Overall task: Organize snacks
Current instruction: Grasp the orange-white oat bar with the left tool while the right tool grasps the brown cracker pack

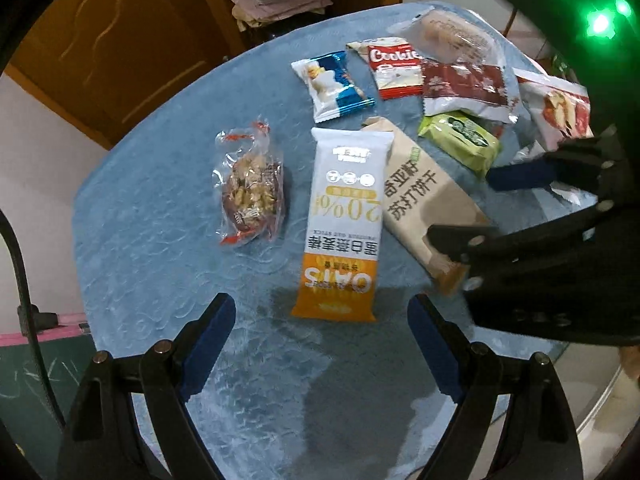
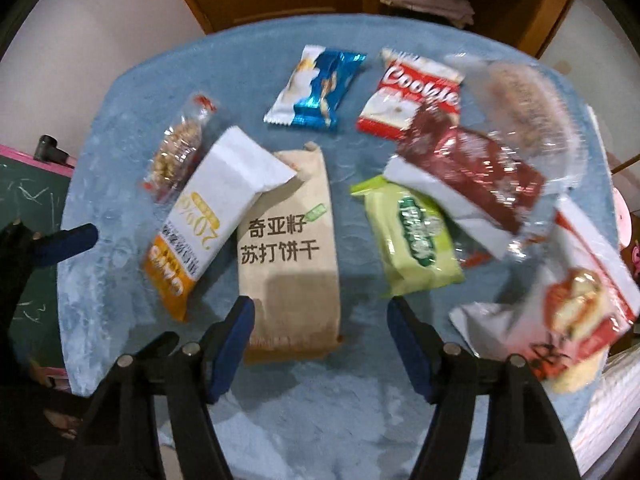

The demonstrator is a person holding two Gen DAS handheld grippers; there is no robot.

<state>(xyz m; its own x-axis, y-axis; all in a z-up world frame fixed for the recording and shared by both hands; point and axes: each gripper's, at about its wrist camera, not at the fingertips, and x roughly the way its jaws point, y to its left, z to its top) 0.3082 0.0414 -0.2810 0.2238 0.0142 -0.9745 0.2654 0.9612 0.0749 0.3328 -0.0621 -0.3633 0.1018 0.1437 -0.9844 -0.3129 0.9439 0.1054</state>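
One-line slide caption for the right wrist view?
Right hand-held gripper open above the brown cracker pack among scattered snacks on the blue table.

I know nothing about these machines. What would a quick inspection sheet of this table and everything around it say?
Surface: round table under a blue patterned cloth.
Job's things: loose snack packets, among them a white and orange oat bar, a brown paper cracker pack, a green wrapped snack, a red cookie packet, a blue and white wrapper and a clear bag of nut snack.
Clutter: nothing seen.
Tongs: left tongs open, over the oat bar's end; right tongs open, astride the cracker pack.
Cables: black cable at left edge.
Surroundings: wooden cabinet, folded cloth on its shelf.
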